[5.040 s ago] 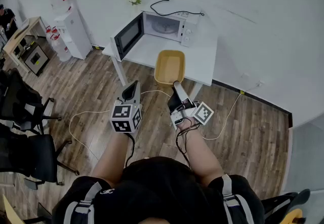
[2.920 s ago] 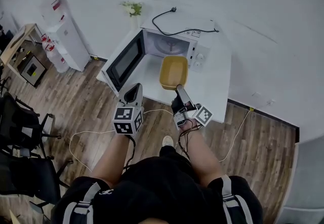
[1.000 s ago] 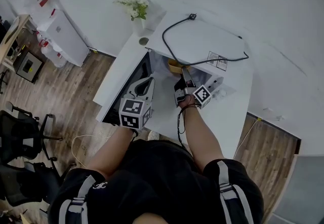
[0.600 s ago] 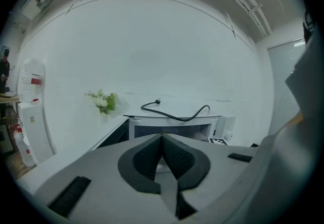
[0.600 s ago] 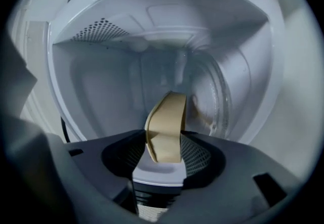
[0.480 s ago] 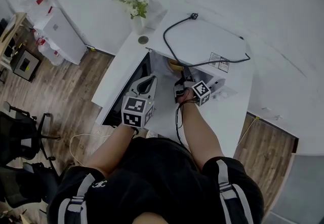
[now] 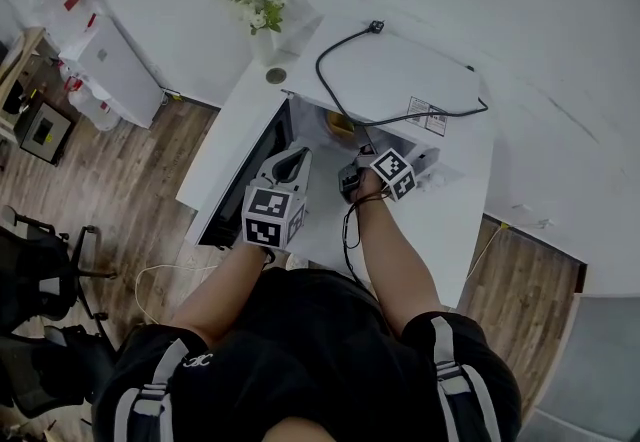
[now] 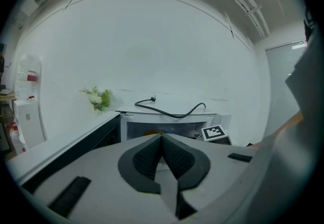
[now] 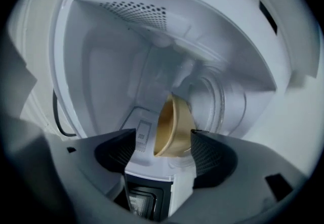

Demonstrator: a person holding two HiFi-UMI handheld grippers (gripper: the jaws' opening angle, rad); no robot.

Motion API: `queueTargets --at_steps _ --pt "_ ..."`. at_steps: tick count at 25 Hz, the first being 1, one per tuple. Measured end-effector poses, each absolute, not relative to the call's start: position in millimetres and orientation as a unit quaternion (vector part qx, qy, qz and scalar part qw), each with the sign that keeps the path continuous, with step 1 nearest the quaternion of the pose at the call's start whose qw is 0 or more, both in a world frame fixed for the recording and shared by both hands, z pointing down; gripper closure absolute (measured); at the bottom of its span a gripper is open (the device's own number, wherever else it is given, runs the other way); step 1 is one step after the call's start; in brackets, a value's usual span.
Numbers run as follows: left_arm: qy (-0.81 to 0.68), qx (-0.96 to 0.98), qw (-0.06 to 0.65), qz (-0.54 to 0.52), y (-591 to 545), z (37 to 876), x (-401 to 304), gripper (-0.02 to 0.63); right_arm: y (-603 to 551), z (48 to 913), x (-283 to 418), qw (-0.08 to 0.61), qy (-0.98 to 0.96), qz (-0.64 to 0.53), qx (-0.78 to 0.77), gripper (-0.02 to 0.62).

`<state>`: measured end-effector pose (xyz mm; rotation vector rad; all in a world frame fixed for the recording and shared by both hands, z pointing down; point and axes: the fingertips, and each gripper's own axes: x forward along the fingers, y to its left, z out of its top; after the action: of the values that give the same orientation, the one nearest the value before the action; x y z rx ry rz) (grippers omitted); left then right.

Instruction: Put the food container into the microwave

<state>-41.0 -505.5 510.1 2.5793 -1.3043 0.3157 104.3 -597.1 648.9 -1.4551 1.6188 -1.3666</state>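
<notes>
Wood-plank flooring fills the left of my head view under a white wall, with a water dispenser at upper left and two black office chairs along the left edge. Centre frame stands one white table carrying one microwave. Its door is swung open toward the lower left, and a single black power cord loops over its top. One vase of flowers sits just beside the microwave's far corner.

Both of the person's bare forearms reach up from the bottom of the frame. The right forearm runs straight to the microwave mouth, with the right gripper at the opening. The left gripper is held beside it, in front of the open door and pointing toward the cavity.

There is one food container, yellow, lying inside the cavity. In the right gripper view the right gripper has its jaws spread wide. The food container stands between them, close against the pad at frame right, with a clear gap to the other pad. I cannot tell whether it touches. In the left gripper view the left gripper has its jaws pressed together on nothing.
</notes>
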Motion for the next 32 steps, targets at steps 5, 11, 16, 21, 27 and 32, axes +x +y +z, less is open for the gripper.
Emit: queueTargets --at_steps 5,11,16,21,27,32 --pt "-0.431 0.889 0.12 0.101 -508.7 510.2 -23.5 0.592 -575.0 638.4 113.2 0.213 0.647 -0.459 -0.571 0.414" --pt "-0.411 0.899 0.123 0.095 -514.7 511.2 2.2 0.592 -539.1 614.8 118.9 0.108 0.713 -0.353 -0.596 0.595" --pt "-0.393 0.908 0.121 0.083 -517.4 509.8 23.1 0.592 -509.3 561.5 126.6 0.081 0.757 -0.225 -0.608 0.597" --pt "-0.372 0.92 0.104 0.066 -513.6 499.5 44.3 0.592 -480.4 500.8 143.3 0.071 0.764 -0.113 -0.632 0.597" --pt "-0.342 0.934 0.088 0.062 -507.9 491.4 68.3 0.592 -455.4 462.7 181.9 0.049 0.71 -0.042 -0.701 0.597" --pt "-0.328 0.938 0.087 0.067 -505.0 491.4 78.6 0.592 -450.8 472.5 195.0 0.048 0.686 -0.055 -0.724 0.598"
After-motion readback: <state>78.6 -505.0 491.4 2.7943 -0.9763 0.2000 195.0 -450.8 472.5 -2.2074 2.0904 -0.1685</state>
